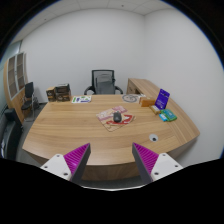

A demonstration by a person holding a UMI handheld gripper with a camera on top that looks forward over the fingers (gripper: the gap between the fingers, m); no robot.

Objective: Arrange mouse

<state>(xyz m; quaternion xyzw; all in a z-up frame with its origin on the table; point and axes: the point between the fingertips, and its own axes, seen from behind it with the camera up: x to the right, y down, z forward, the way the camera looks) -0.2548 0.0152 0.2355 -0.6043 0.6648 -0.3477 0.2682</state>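
Gripper (111, 160) open, mouse (117, 117) well beyond fingers.

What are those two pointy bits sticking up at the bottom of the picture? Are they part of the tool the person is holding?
Yes, they belong to the hand-held gripper. It has two fingers, each wedge-shaped and tapering towards its tip. Their inner faces carry bright magenta-purple pads with fine ridges, and the outer parts look pale grey or white. No cables, markings, or any part of the person can be seen.
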